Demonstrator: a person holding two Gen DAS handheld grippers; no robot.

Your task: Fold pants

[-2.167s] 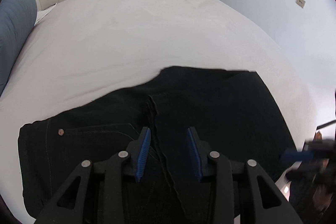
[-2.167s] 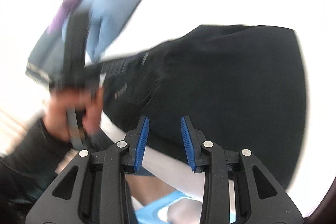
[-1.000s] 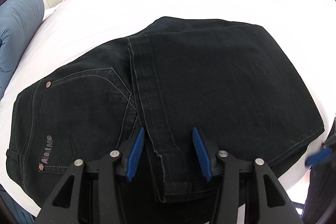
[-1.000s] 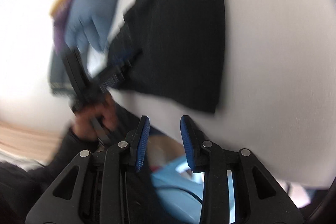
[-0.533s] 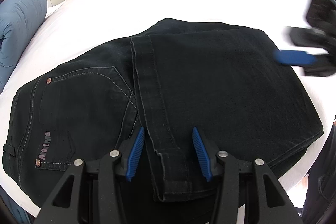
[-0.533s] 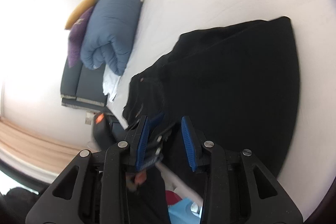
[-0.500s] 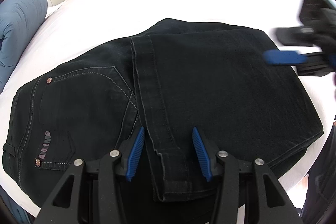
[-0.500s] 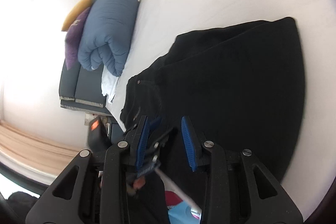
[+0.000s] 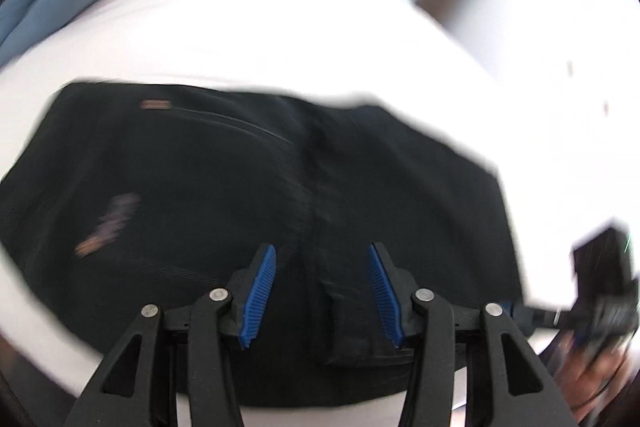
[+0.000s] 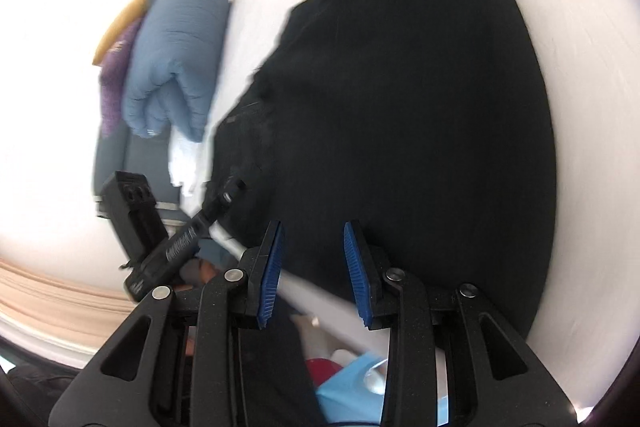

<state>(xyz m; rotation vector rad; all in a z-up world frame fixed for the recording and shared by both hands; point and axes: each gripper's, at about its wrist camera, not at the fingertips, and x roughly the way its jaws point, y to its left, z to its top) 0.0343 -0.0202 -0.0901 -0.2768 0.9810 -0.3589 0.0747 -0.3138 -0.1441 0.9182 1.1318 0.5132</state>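
While the white bed (image 9: 280, 39) carries the folded black jeans (image 9: 224, 187) lengthwise across its near edge, the left gripper (image 9: 322, 295) hangs just over their hem, jaws spread and just widened, nothing pinched. The right gripper (image 10: 314, 269), empty, jaws parted, hangs beside. The pocket label (image 9: 108, 223) is probably lettering, too blurred to read.

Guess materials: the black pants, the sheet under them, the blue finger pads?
Black pants: looks like denim, matte; contrast stitching around the pocket and a metal-looking rivet suggest jeans, though blur hides the weave.
Sheet: plain white woven cloth, matte, faint soft creases; fibre unclear.
Finger pads: blue, ribbed, matte, probably rubber or soft plastic, on black hard-plastic-looking fingers.
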